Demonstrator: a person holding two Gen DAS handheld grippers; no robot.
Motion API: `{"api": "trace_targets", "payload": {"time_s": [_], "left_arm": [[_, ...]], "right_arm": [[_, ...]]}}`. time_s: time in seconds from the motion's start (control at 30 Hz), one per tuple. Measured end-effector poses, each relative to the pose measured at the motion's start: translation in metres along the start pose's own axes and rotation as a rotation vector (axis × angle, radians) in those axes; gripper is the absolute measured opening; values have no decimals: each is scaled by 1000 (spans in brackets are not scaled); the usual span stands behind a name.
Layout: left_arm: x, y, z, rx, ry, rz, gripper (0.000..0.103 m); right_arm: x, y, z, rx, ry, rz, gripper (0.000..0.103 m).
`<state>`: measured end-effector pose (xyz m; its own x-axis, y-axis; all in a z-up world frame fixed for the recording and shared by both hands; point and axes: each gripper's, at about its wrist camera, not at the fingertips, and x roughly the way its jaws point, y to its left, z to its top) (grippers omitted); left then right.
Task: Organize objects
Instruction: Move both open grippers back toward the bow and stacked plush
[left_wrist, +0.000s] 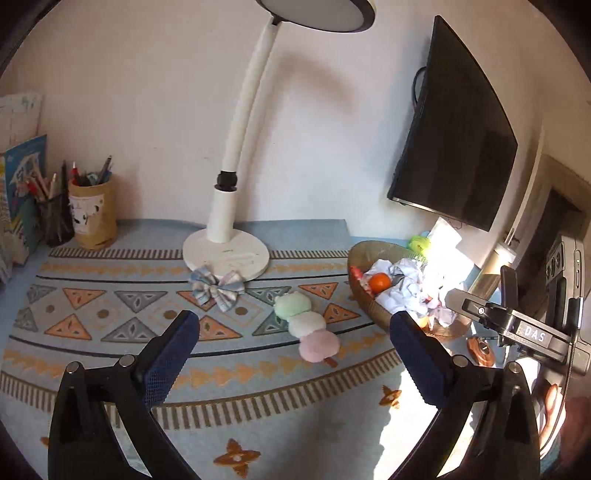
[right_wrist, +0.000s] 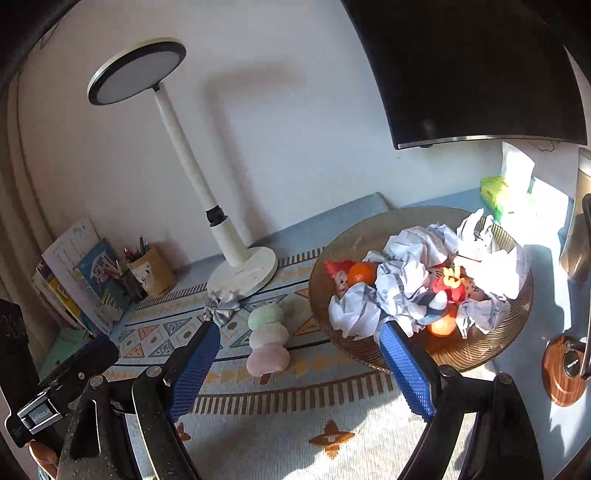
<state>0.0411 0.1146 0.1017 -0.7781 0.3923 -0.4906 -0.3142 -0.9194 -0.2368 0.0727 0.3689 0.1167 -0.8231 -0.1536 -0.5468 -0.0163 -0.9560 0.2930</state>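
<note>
Both tools spread wide and empty above a patterned counter (left_wrist: 110, 258), fingers parted as if sizing up the clutter before a first pick. Left tool (left_wrist: 295, 354) released, hovering with the plush dango skewer (left_wrist: 306, 325) straight ahead between its fingertips and the plaid bow (left_wrist: 218, 290) just beyond and to the left, resting against the base of the white desk lamp (left_wrist: 225, 254). Right tool (right_wrist: 299, 354) likewise released, carrying nothing, with the same plush dango skewer (right_wrist: 267, 343) lying between its fingers and the brown basket (right_wrist: 480, 350) close ahead on the right. Basket piled with crumpled paper (right_wrist: 406, 258), an orange (right_wrist: 362, 274) and small red toys (right_wrist: 448, 286), apparently the collecting spot, hence the loose skewer and bow on the mat looking like the items left to gather. Pen cups (left_wrist: 92, 210) and books (right_wrist: 85, 273) parked far left against the wall, out of the working zone. Dark monitor (left_wrist: 458, 140) hanging above the basket.
</note>
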Motion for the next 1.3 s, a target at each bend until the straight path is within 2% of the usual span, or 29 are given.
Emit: {"api": "trace_targets", "payload": {"time_s": [0.07, 0.2, 0.3, 0.33, 0.37, 0.43, 0.57, 0.73, 1.0, 1.3], "left_arm": [[3, 20, -16, -10, 27, 85, 102], [18, 55, -43, -63, 84, 159, 102], [22, 70, -57, -70, 76, 211, 102], [26, 73, -60, -87, 102, 222, 102], [29, 78, -60, -114, 124, 205, 102], [24, 81, -62, -149, 103, 195, 102], [23, 90, -64, -201, 101, 178, 102], [25, 97, -64, -250, 112, 159, 102], [24, 101, -65, -271, 109, 154, 102], [25, 107, -65, -305, 113, 146, 102]], "right_arm": [[18, 13, -21, -19, 22, 9, 87], [52, 28, -51, -61, 72, -5, 87], [69, 26, -62, -48, 111, -4, 87], [74, 23, -63, -30, 127, -22, 87], [74, 23, -63, -30, 127, -22, 87], [75, 20, -63, -12, 122, -22, 87], [85, 22, -65, -20, 177, -21, 87], [83, 32, -68, -73, 161, -68, 87], [84, 41, -71, -134, 160, -106, 87], [83, 39, -71, -123, 158, -106, 87]]}}
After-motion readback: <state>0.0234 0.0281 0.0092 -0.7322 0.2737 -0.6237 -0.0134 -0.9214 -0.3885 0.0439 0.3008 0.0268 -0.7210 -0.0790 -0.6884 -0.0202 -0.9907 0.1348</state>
